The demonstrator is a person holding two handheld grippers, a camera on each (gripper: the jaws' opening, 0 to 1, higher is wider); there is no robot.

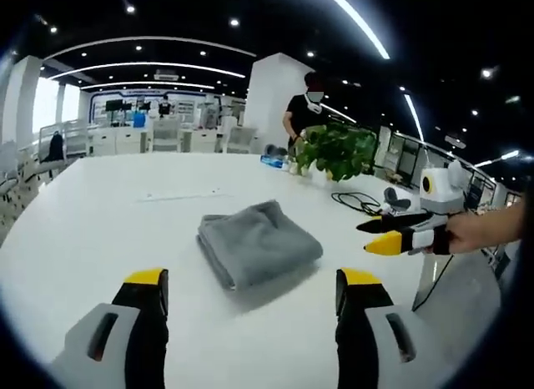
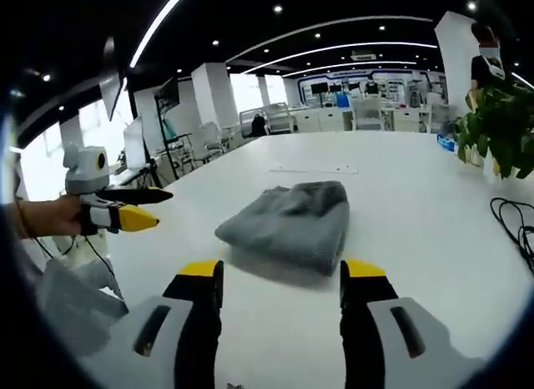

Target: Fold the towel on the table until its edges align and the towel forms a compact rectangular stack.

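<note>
In the left gripper view the left tongs [image 1: 250, 290] rise from the bottom edge with their yellow-tipped jaws spread wide, released and holding nothing, above the white worktop [image 1: 100, 214]. Just beyond them lies the grey towel [image 1: 257, 242], folded into a compact, thick rectangle with its layered edge facing the camera — it rests flat near the middle of the worktop, apart from both tongs. To the right of the towel the right tongs [image 1: 375, 235] come in from the side, held in a person's hand [image 1: 476, 232]; their jaws lie close together with a narrow gap at the tips, gripping nothing.

In the right gripper view the right tongs [image 2: 280, 282] stand with jaws parted over the worktop [image 2: 417, 197], the folded towel [image 2: 289, 218] just ahead of them. The left tongs [image 2: 142, 207] appear at the left, held in a hand [image 2: 50, 215], with a dark upper jaw and a yellow lower one nearly together.

Farther off, a black cable [image 1: 360, 202] coils on the worktop beside a leafy green plant [image 1: 338, 149]. Behind the plant stands a person in a black shirt [image 1: 305, 112] — beyond are desks, chairs and curved ceiling light strips [image 1: 150, 65].
</note>
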